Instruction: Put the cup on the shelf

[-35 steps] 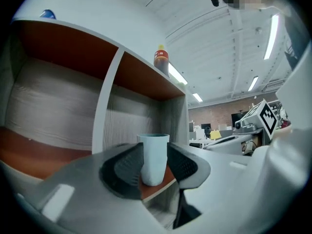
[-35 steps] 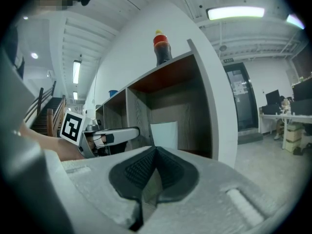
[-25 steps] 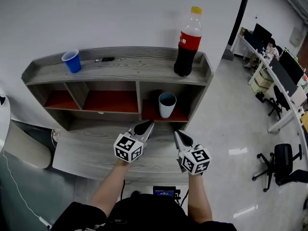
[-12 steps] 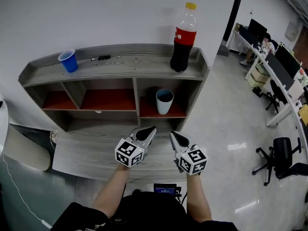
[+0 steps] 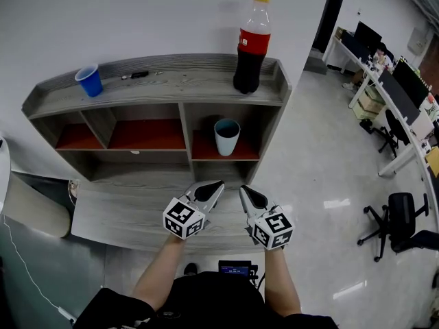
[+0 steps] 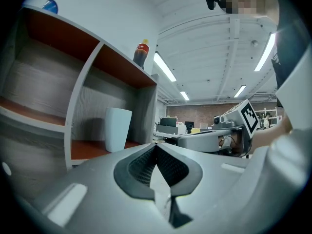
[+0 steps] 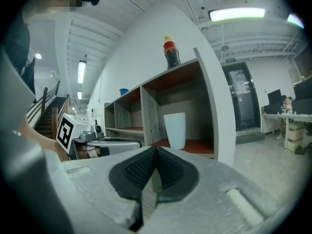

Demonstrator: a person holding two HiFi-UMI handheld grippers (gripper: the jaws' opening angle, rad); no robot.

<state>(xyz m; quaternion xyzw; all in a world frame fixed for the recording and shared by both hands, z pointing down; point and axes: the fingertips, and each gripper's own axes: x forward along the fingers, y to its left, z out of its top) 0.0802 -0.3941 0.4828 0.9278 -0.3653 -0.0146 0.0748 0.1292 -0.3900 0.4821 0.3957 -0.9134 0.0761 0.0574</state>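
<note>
A white cup (image 5: 226, 137) with a dark inside stands upright in the right-hand compartment of the grey shelf unit (image 5: 158, 88), on its red floor. The same cup (image 6: 118, 129) shows in the left gripper view, and the cup (image 7: 175, 130) in the right gripper view. My left gripper (image 5: 212, 186) and right gripper (image 5: 243, 190) hover side by side over the lower board, in front of the shelf, well short of the cup. Both have their jaws shut with nothing between them.
A blue cup (image 5: 89, 81) stands on the shelf's top board at the left, a cola bottle (image 5: 249, 43) at the right, a small dark object (image 5: 139, 75) between them. Office chairs (image 5: 402, 226) and desks (image 5: 384, 81) stand on the glossy floor to the right.
Both grippers have drawn back a little from the shelf toward me, and the whole shelf has shifted left in the head view. The cup has stayed in its compartment.
</note>
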